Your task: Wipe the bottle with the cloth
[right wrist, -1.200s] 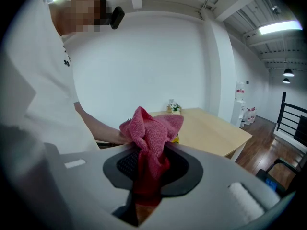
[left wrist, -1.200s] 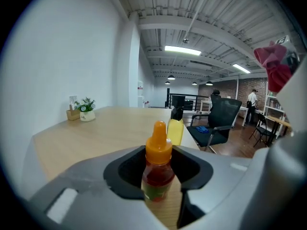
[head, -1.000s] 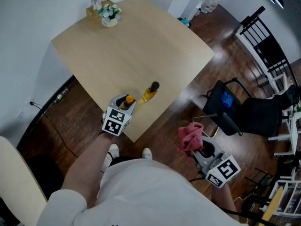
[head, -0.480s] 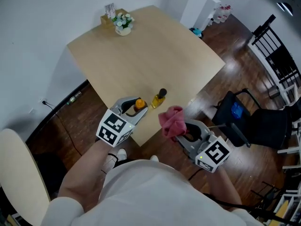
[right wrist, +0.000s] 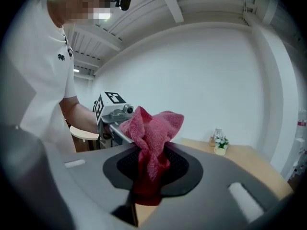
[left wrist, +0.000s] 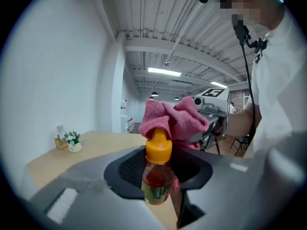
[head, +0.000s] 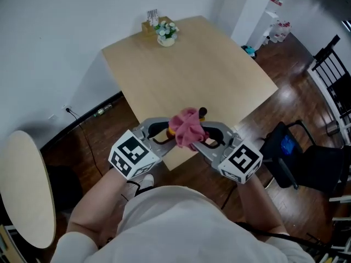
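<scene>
Bottle and cloth meet above the table's point(head: 164, 75) near corner.
Left gripper point(head: 159, 131) clamps the amber bottle point(left wrist: 157, 174), orange cap up. Right gripper point(head: 211, 137) pinches the pink cloth point(head: 186, 129), bunched just beside the cap. Black-capped bottle point(head: 202, 113) stands near the front edge, flower pot point(head: 166, 33) at the far corner.

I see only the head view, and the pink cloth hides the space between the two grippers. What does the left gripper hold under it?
Observer: The left gripper view shows the left gripper shut on a small upright bottle of amber liquid.
Operator: Is the cloth gripped well?
Observer: In the right gripper view the right gripper is shut on the lower part of the cloth; its upper folds stand loose above the jaws.
Operator: Does cloth meet bottle?
Observer: In the left gripper view the folds seem to rest on the orange cap; the body below is uncovered.
</scene>
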`<state>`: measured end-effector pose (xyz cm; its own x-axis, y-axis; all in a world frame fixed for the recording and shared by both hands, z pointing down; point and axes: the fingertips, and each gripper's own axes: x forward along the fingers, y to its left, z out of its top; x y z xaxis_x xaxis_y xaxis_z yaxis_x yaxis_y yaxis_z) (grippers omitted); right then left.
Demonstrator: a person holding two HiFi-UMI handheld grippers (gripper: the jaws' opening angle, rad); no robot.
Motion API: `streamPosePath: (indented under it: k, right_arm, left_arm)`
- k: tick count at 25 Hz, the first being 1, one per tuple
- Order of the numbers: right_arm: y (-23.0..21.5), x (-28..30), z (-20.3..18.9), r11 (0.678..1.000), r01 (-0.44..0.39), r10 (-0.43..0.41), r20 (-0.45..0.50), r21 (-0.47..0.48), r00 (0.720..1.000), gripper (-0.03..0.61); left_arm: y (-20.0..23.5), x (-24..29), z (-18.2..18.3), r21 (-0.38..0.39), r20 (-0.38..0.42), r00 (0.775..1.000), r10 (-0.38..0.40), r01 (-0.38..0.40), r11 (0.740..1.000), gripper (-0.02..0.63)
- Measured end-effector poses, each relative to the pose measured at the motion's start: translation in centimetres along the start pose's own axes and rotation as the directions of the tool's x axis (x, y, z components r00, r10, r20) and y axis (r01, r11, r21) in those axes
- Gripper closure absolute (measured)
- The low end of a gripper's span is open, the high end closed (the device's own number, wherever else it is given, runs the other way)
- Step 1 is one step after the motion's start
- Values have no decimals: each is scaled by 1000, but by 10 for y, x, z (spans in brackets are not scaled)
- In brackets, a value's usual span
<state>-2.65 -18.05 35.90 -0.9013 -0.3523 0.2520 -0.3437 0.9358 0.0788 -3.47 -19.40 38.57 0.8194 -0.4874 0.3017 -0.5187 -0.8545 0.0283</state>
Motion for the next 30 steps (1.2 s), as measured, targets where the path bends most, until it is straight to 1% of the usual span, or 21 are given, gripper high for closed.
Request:
streamPosePath:
  k: [5,12,15,17,19,20,22,25,27,30]
  right_arm:
    - [1,3,-26,999,-13,13,-14,48,1000,488]
    - [2,-1,-80,992,2,10,-95,125,995,488]
    - [3,-6,-103,988,22,-1,-134,151,991,488]
    - [2,-15,-107,986,48,-26,-138,161,990,488]
    - [0,-29,-94,986,78,-63,-104,149,993,488]
    - [0,-35,-82,988,89,-80,-78,127,994,489]
    - [5,-46,-50,994,98,-97,-18,52,995,489]
    - [19,-57,-2,994,85,-81,61,-63,995,488]
    - [28,-57,11,993,74,-68,66,-92,996,488]
    - [34,-49,-3,994,67,-67,4,-91,998,488]
  left_arm:
    - [-4,-16,14,-40,26,999,17,-16,999,451]
    - [-4,-24,41,-70,52,998,28,-24,997,451]
    - [-4,-25,50,-81,61,998,31,-26,996,451]
    - [-5,-23,54,-85,62,998,30,-25,996,451]
    - [-6,-19,56,-80,55,998,31,-27,996,451]
    - [-6,-18,55,-80,51,998,33,-29,996,451]
    - [-5,-16,54,-86,43,999,33,-29,996,451]
    - [-5,-9,52,-96,35,999,26,-23,995,451]
    - [-6,-3,54,-104,34,999,17,-13,995,451]
    - [-11,2,62,-102,49,999,0,5,995,451]
